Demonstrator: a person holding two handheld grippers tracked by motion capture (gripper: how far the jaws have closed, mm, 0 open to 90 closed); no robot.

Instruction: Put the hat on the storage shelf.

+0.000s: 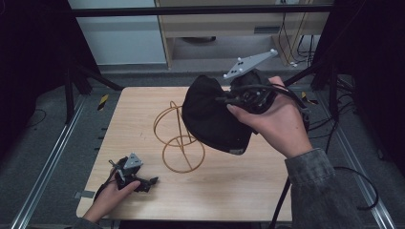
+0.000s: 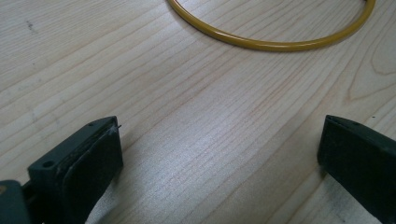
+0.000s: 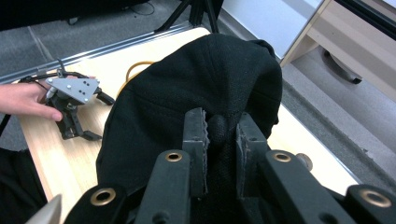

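1. The right gripper (image 3: 223,133) pinches the black cap (image 1: 212,114) by its top button and holds it in the air above the desk's (image 1: 229,191) far right part. The grip is small, so the cap may slip out.
2. The cap hangs just beside the yellow wire stand (image 1: 177,138); I think a swing could tip the stand.
3. The left gripper (image 2: 219,154) rests spread and empty near the near left corner, not steadying the stand.

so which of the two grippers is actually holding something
The right gripper, raised above the table: its jaws are pinched on the black cap. The left gripper rests on the table with jaws wide apart, near the yellow wire stand.
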